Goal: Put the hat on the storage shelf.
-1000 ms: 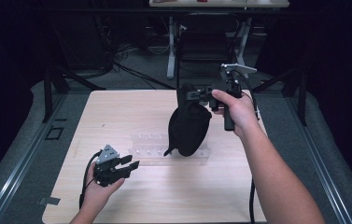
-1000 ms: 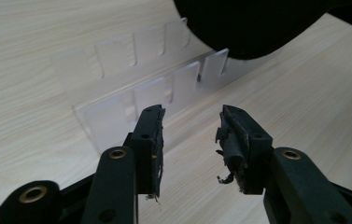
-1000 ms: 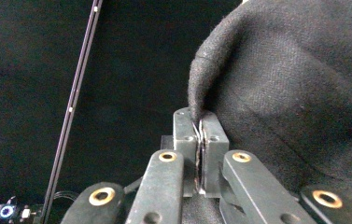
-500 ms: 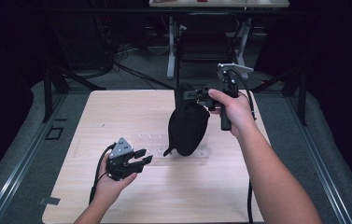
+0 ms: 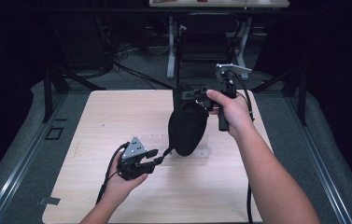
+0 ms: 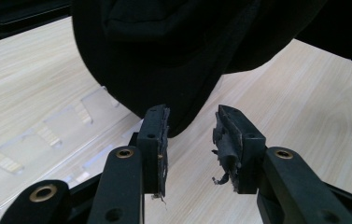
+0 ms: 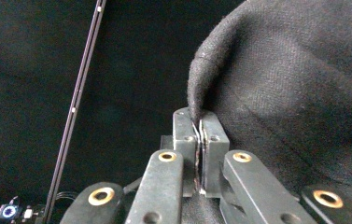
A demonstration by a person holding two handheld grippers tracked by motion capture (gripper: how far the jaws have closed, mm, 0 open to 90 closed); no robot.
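Currently right tongs (image 5: 190,94) clamp the black cloth (image 5: 187,128) aloft — left tongs (image 6: 192,135), closing but empty, need its lower edge next.

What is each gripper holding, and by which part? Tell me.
The right gripper is shut on the top edge of the black cloth pouch, which hangs over the table. The left gripper holds nothing; its jaws stand apart below the pouch.

Dark room, grey floor (image 5: 304,121)
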